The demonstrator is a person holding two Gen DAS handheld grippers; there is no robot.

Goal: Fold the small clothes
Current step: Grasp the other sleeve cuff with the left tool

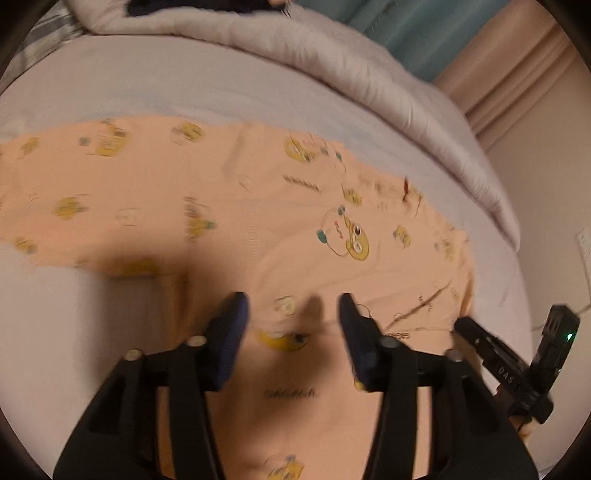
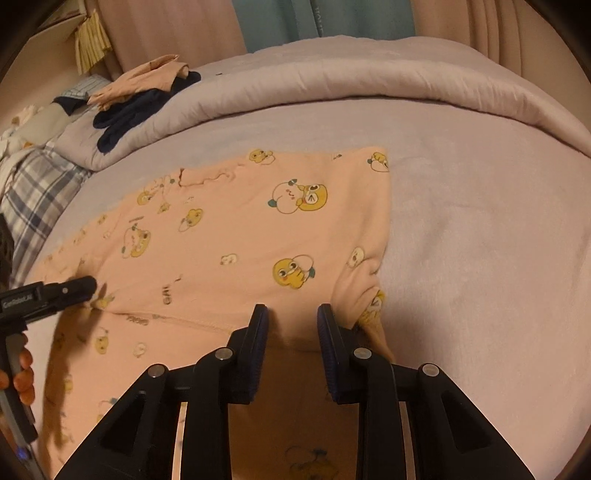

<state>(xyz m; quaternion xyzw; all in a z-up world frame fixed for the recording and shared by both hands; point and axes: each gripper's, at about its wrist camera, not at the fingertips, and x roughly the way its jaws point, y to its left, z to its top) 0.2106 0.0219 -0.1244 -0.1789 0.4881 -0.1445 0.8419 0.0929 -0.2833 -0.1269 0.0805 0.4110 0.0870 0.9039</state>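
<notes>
Bedroom: bed [image 2: 461, 221], duvet [image 2: 332, 81], curtains [image 2: 332, 18]

Left hand-held gripper [image 1: 293, 308] tilted down, jaws apart; right hand-held gripper [image 2: 291, 319] likewise, gap narrower

A pale lilac bed sheet [image 2: 480, 229], with a rolled quilt [image 2: 332, 85] along its far edge. Beyond, pink and teal curtains [image 2: 280, 18]; a plaid pillow [image 2: 33, 192] at left.
</notes>
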